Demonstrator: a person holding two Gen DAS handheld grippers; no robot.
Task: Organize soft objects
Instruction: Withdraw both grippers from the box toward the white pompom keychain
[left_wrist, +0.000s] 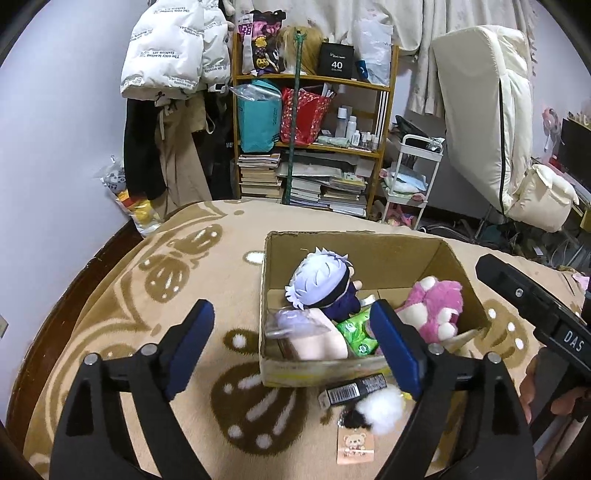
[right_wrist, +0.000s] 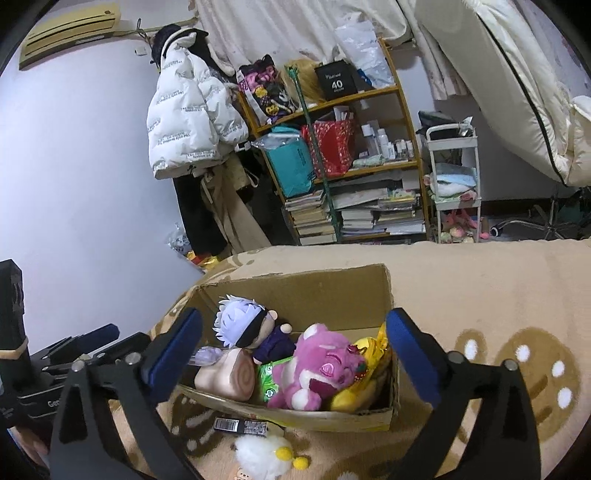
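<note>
Mostly done I think, both my left tool (left_wrist: 291, 347) and right tool (right_wrist: 295, 354) are spread wide and empty over the box (right_wrist: 354, 295) stuffed with plushies, just the fluffy white toy (right_wrist: 264, 456) left out on the blanket (right_wrist: 480, 295).

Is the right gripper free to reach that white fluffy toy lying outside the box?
Probably yes: the right gripper is open and empty, and the white fluffy toy lies uncovered on the blanket before the box.
</note>
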